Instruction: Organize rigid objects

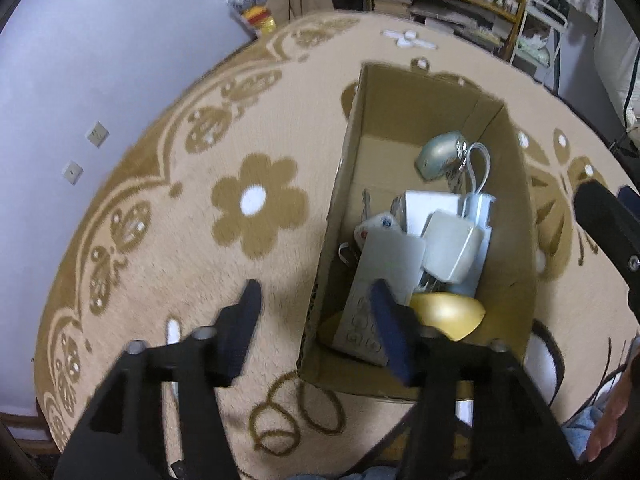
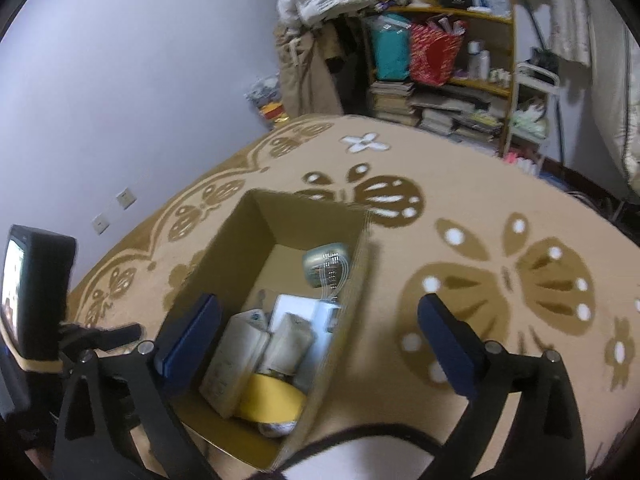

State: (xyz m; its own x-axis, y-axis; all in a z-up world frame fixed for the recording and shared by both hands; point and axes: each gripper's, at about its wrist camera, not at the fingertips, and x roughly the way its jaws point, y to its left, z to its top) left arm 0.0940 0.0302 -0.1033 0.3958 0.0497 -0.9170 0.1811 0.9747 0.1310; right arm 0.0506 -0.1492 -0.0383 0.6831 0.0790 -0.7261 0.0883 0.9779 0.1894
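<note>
An open cardboard box (image 1: 344,184) stands on the rug and also shows in the right wrist view (image 2: 224,248). It holds a grey remote (image 1: 380,280), a white power adapter (image 1: 452,248), a yellow rounded piece (image 1: 448,316), a silver computer mouse (image 1: 438,154) with a white cable, and white boxes. My left gripper (image 1: 316,308) is open and empty, straddling the box's near left wall. My right gripper (image 2: 316,312) is open and empty above the box's right wall, with one finger (image 2: 192,336) over the box.
The beige rug (image 1: 180,240) with brown flower and butterfly patterns covers the floor. A wall with sockets (image 1: 96,134) is on the left. A cluttered wooden shelf (image 2: 452,76) with bags and books stands at the back. The left gripper's phone (image 2: 36,292) shows at the left.
</note>
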